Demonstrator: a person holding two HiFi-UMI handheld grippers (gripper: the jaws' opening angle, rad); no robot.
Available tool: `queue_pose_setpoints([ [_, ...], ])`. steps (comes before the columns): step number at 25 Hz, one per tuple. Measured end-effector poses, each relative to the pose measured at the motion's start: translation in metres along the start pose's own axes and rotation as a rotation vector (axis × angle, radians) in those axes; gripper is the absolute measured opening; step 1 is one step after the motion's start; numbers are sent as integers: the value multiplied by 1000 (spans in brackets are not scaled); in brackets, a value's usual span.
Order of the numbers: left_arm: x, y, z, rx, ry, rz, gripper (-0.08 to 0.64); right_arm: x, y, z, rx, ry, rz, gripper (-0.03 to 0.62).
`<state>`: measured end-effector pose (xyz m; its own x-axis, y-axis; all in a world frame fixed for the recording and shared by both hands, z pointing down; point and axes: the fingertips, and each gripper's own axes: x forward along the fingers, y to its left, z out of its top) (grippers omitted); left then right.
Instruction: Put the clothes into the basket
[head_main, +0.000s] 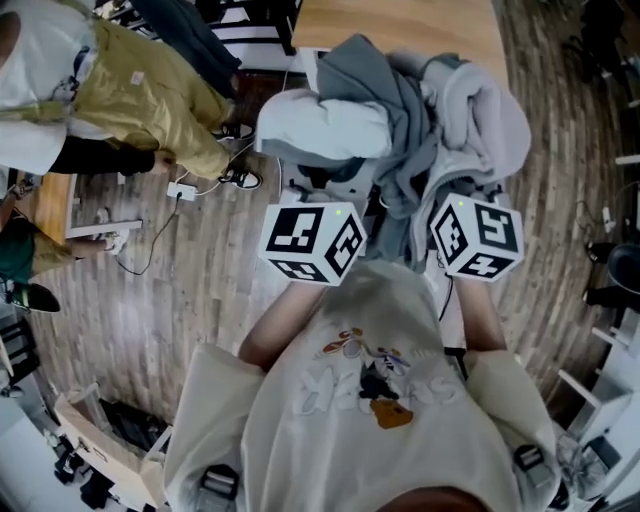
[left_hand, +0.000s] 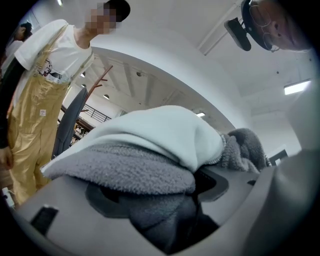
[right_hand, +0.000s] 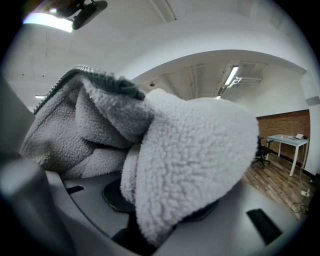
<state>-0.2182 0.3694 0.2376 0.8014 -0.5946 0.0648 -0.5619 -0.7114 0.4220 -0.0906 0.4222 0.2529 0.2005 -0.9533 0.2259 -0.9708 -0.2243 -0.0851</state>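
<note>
Left gripper clamped on grey fleece. Right gripper pinching white fleece, jaws wedged fairly wide. Clothes bundle lifted at 12 o'clock in head view, over wood floor. Bystander at 10 o'clock.

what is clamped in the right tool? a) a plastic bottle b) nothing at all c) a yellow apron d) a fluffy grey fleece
D: in the right gripper view the right tool has its jaws closed on a thick fold of the fluffy grey fleece.
</note>
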Motion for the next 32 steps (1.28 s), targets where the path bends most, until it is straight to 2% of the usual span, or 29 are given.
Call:
queue_pose_setpoints([
  [6,-50,0,-18,-2,-1,-34,353,-42,26,-25,-4,-12,-22,173],
  [10,-43,17,-21,-28,16,-27,353,-27,32,-30,-7,21,-24,173],
  [22,56,62,-15,-35,39,22,354,83,-1,-26,11,53,25,173],
  [26,109,80,-14,-44,51,40,353,136,-24,-22,11,69,40,173],
  [32,159,68,-2,-11,41,60,354,172,-61,-3,36,46,74,173],
])
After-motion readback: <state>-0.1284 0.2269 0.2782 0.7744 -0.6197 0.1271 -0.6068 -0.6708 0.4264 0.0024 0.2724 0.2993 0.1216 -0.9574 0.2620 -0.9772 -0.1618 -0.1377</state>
